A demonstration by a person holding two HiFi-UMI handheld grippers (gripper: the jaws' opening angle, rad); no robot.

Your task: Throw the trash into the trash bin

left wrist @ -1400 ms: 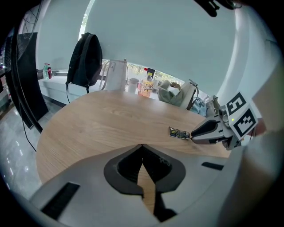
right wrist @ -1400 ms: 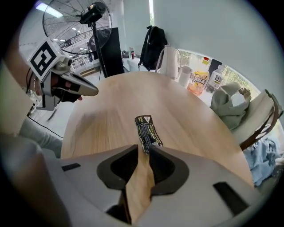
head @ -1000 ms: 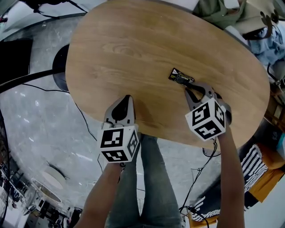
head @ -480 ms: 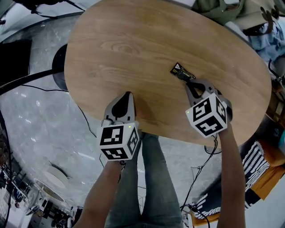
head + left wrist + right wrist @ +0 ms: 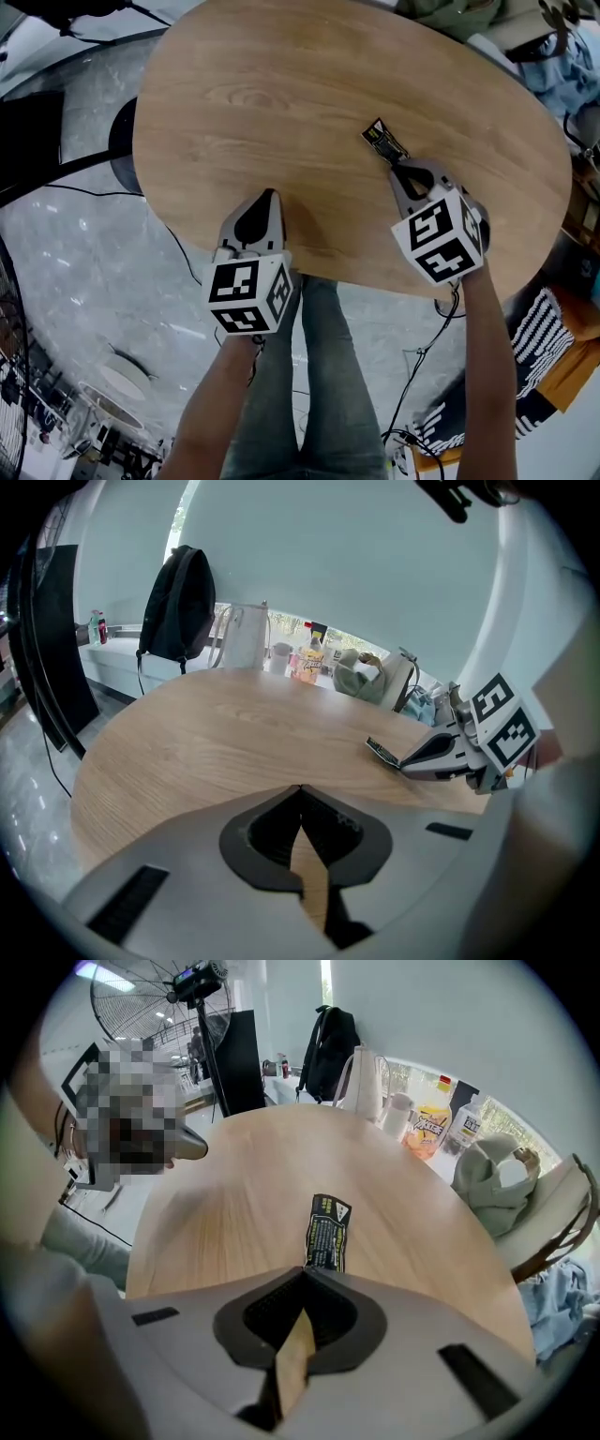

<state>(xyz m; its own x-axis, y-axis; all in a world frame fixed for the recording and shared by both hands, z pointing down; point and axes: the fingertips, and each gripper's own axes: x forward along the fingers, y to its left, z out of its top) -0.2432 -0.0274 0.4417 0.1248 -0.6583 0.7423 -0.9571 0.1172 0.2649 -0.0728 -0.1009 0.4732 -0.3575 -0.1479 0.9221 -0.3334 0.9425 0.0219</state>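
Observation:
A black printed wrapper [image 5: 379, 137] lies on the oval wooden table [image 5: 281, 94], its near end pinched at the tips of my right gripper [image 5: 397, 162]. Those jaws have just been closing with the wrapper's end between them and are now shut on it. In the right gripper view the wrapper [image 5: 328, 1230] sticks out straight ahead of the right gripper [image 5: 302, 1271]. The left gripper view shows the wrapper [image 5: 382, 752] tilted slightly up off the wood. My left gripper [image 5: 269, 195] rests at the table's near edge, shut and holding nothing [image 5: 300, 787].
A backpack [image 5: 178, 607], bottles [image 5: 429, 1129] and a soft bag [image 5: 492, 1185] stand around the table's far side. A standing fan [image 5: 178, 1007] is behind the table. Cables [image 5: 412, 375] trail on the grey floor below the near edge. No bin shows.
The right jaws have closed on the wrapper's near end. The wrapper has swung from lying crosswise to pointing in line with the jaws. The left gripper has stayed put.

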